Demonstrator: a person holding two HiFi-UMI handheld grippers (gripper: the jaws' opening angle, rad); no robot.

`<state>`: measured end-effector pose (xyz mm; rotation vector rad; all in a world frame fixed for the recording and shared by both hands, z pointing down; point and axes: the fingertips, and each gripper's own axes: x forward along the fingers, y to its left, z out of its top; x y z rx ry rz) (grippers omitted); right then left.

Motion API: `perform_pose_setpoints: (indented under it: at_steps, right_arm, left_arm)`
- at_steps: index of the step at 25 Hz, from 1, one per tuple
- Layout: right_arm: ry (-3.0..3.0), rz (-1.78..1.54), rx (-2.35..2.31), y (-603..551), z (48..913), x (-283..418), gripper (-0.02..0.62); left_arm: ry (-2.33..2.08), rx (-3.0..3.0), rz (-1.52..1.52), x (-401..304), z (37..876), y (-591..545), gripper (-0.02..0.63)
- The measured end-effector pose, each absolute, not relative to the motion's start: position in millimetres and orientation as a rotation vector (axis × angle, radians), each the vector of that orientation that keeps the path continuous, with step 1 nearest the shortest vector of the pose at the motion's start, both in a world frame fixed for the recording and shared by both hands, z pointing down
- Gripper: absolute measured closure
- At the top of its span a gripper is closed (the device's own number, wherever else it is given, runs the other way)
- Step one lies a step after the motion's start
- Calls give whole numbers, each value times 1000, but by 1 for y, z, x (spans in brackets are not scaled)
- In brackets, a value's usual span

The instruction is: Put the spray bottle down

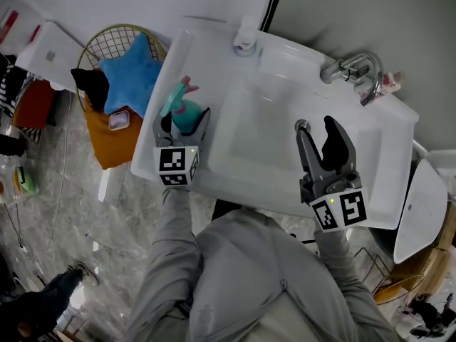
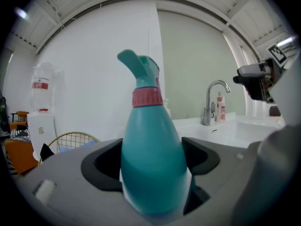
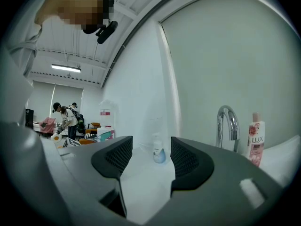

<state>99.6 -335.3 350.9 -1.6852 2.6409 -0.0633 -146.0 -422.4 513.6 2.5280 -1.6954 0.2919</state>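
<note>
- The spray bottle (image 1: 182, 105) stands upright between the jaws of the left gripper (image 1: 182, 125), which is clamped on its wide teal belly. It is over the left rim of the sink (image 1: 168, 77). I cannot tell whether its base touches the rim yet.
- The rim is a narrow ledge. If the bottle is let go too far left, it could tip off the edge toward the floor (image 1: 64, 212) or the wire basket (image 1: 114, 38) just beyond.
- If it is let go too far right, it could slide down into the basin.
- The bottle is tall, with its nozzle head high up. If the jaws open while its base is off the ledge or tilted, it will probably topple.
- The belly is rounded and smooth, so a slow, uneven opening may drag it sideways with one jaw.
- The right gripper (image 1: 317, 130) hangs over the basin near the drain with its jaws wide apart and nothing between them. It is well apart from the bottle, too far to steady it.
- The faucet (image 1: 353, 68) and the soap bottle (image 1: 244, 34) at the far rim are well clear.
</note>
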Motion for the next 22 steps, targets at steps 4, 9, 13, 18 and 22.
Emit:
perform_pose_setpoints:
  at_steps: [4,9,13,18,22]
  right_arm:
    - [2638,-62,-1687,-338,350,100,360]
    - [2631,-63,-1686,-340,349,103,360]
    - [2634,-64,-1673,-340,350,102,360]
    - [2638,-61,-1655,-339,349,102,360]
    - [2636,-57,-1641,-337,347,103,360]
  left_arm:
    - [-1683,2523,332,-143,520,-425,175]
    - [-1682,2529,365,-140,524,-426,173]
    - [-1678,2532,367,-139,524,-425,174]
    - [-1667,2541,356,-139,521,-422,173]
    - [-1684,2549,357,-140,513,-414,173]
